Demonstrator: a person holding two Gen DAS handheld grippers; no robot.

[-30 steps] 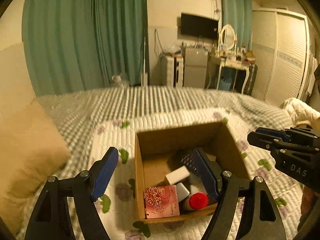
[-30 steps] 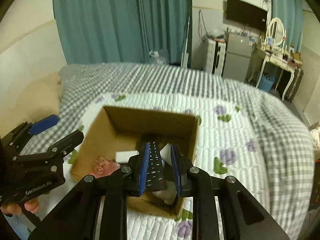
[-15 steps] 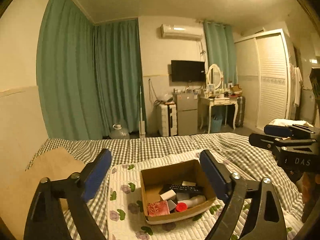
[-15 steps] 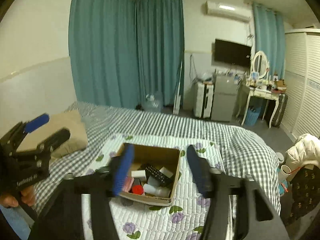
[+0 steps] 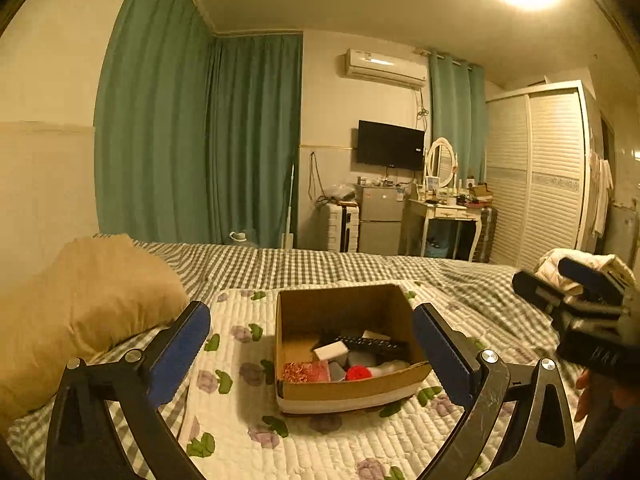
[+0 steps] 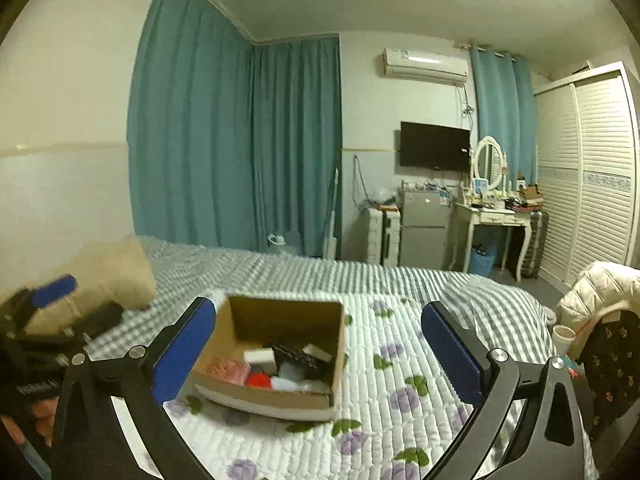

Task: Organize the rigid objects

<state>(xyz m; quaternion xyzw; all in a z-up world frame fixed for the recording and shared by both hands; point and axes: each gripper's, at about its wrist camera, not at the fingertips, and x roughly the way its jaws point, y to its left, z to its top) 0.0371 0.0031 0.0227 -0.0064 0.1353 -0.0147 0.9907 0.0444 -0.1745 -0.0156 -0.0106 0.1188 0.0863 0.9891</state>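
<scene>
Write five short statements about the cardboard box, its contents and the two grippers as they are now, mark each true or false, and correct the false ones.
1. The left gripper is open and holds nothing. True.
2. The cardboard box stands on the floor. False: it sits on the floral quilt on the bed.
3. A black remote control lies inside the box. True.
4. The right gripper is shut on the remote. False: its jaws are wide apart and empty, with the box seen between them.
5. The box is empty. False: it also holds a white block, something red and a pink patterned packet.
</scene>
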